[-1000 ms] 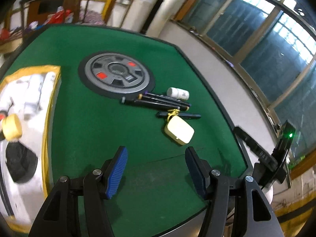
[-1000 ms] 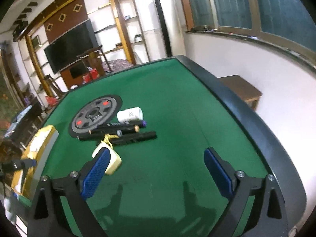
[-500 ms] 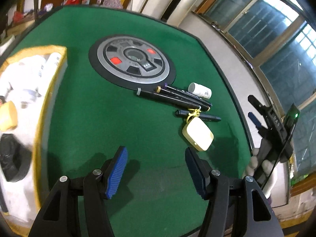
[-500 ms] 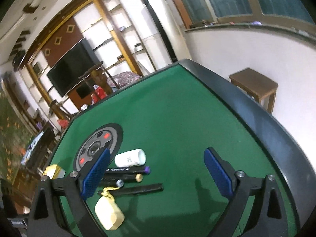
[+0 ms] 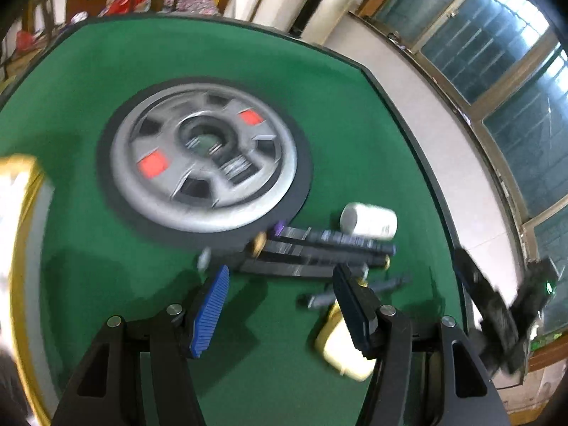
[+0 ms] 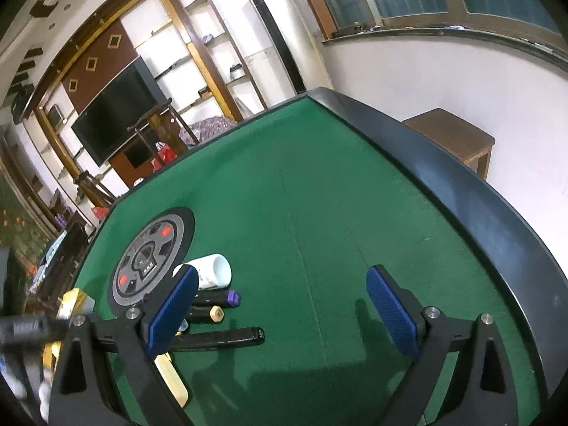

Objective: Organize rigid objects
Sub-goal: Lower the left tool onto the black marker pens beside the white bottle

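The left wrist view is smeared by motion blur: the disc [image 5: 204,167] and pens [image 5: 319,248] streak. The right wrist view is sharp. Both bend strongly toward dark round corners. Room light is even and fairly bright; soft shadows fall on the felt [image 6: 319,213] under the fingers.

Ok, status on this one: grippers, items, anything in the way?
Left hand-held gripper open, empty, above the markers. Right hand-held gripper open, empty. White bottle and cream tag loose on felt. Nothing blocking.

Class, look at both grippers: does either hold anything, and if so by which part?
Nothing is held. The left gripper and right gripper both stand open above the green table.
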`<state>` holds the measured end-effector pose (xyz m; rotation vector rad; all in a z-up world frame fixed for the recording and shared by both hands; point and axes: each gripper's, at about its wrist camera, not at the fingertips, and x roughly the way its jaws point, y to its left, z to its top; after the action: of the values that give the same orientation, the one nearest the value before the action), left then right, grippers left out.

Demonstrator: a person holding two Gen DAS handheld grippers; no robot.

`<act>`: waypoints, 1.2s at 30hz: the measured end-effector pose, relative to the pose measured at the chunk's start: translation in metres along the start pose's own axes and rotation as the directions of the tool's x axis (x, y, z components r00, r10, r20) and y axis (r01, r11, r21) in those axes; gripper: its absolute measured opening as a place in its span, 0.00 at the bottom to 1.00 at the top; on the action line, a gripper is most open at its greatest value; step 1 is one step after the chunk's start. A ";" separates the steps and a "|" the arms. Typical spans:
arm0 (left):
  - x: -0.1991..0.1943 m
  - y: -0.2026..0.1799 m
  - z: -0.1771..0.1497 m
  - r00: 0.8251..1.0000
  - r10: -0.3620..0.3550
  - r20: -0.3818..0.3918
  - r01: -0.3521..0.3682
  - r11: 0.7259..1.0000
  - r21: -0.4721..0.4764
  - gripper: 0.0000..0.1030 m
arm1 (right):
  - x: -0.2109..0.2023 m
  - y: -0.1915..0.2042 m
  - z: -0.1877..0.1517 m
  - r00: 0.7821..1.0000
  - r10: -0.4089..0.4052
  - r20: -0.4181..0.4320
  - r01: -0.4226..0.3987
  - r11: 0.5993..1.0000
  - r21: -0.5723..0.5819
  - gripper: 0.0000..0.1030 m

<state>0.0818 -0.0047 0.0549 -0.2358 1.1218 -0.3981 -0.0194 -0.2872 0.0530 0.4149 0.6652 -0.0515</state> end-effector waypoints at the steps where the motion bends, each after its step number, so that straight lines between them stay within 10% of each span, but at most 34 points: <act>1: 0.006 -0.004 0.005 1.000 0.011 -0.002 -0.011 1.000 0.011 0.62 | 0.000 0.001 -0.001 1.000 -0.005 0.001 0.005 1.000 -0.008 0.92; 11: 0.067 -0.037 0.029 0.985 0.165 -0.042 -0.155 0.972 0.179 0.66 | 0.009 0.010 -0.003 0.999 -0.042 -0.022 0.040 0.997 -0.069 0.92; 27: 0.023 -0.026 -0.056 0.960 0.258 -0.108 -0.196 0.896 0.398 0.69 | 0.015 0.012 -0.005 0.997 -0.065 -0.044 0.061 0.994 -0.095 0.92; 36: -0.057 0.000 -0.075 0.994 0.093 -0.049 -0.078 0.964 0.252 0.68 | 0.017 0.010 -0.006 0.997 -0.059 -0.054 0.055 0.995 -0.080 0.92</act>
<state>-0.0072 0.0210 0.0708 0.0472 1.1248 -0.4681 -0.0077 -0.2747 0.0420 0.3231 0.7325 -0.0681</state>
